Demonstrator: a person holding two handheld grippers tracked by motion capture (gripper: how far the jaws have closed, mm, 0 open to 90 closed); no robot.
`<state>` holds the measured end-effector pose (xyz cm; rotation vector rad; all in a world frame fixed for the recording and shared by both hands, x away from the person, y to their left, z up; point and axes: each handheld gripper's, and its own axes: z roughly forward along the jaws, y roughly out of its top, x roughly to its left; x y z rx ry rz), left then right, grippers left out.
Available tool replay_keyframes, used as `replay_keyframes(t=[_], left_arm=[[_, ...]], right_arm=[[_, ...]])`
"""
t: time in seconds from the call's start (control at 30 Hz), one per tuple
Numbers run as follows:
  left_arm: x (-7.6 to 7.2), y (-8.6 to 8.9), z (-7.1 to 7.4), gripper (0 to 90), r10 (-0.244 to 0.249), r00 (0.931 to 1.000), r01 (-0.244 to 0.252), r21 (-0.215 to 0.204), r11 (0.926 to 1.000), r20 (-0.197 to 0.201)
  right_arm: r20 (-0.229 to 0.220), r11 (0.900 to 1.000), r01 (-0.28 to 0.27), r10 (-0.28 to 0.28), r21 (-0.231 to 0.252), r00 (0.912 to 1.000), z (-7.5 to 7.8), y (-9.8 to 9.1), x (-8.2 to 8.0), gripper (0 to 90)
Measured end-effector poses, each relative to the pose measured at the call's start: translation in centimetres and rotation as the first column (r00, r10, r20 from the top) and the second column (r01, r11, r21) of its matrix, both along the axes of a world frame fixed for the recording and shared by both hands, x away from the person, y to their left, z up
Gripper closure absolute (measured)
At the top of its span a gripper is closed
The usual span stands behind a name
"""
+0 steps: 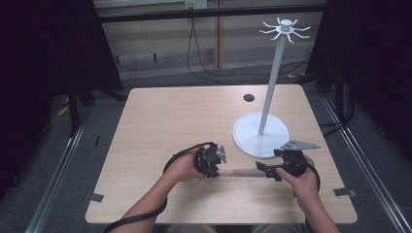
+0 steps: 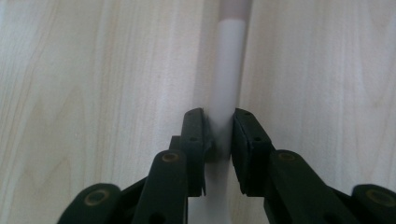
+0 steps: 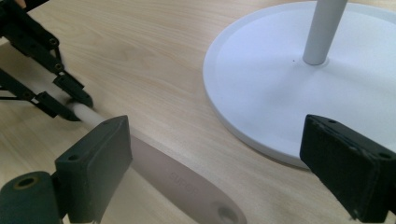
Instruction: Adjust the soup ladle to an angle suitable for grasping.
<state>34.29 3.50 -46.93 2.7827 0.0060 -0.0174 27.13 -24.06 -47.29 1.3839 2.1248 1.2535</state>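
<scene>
The spatula (image 1: pixel 241 172) lies flat on the table (image 1: pixel 160 116), long axis running from the left gripper (image 1: pixel 217 167) to the right gripper (image 1: pixel 262 169). The left one has its jaws clamped on the white handle (image 2: pixel 227 93). The right gripper view shows its own jaws wide apart, empty, above the flat pinkish blade (image 3: pixel 187 184) just beside the white stand base (image 3: pixel 261 84).

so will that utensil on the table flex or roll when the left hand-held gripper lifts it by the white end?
Probably stiff: the utensil lies straight. Its round white handle may slip in the left hand-held gripper. The flat brownish blade should stop rolling, but may droop when lifted.
</scene>
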Motion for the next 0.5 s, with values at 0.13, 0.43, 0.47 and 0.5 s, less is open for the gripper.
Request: replay_keyframes(t=[0.13,0.43,0.47,0.5], left_arm=[[0.0,1.2,0.5,77.8,0.042,0.9983,-0.044,-0.061,0.9972,-0.041],[-0.1,4.8,1.9,77.9,0.156,0.9878,-0.155,-0.185,0.9706,-0.008],[-0.1,5.1,2.0,77.9,0.173,0.9850,-0.170,-0.206,0.9637,-0.006],[0.0,5.4,2.1,77.9,0.183,0.9831,-0.180,-0.218,0.9592,-0.008]], right_arm=[[0.009,0.9999,0.012,-0.012,0.008,0.9999,0.1,-0.3,0.0,8.6],[0.018,0.9995,0.021,-0.021,0.023,0.9996,0.5,-0.6,-0.1,8.7],[0.019,0.9996,0.019,-0.020,0.022,0.9996,0.5,-0.5,-0.1,8.7],[0.019,0.9996,0.017,-0.017,0.024,0.9997,0.6,-0.4,-0.1,8.7]])
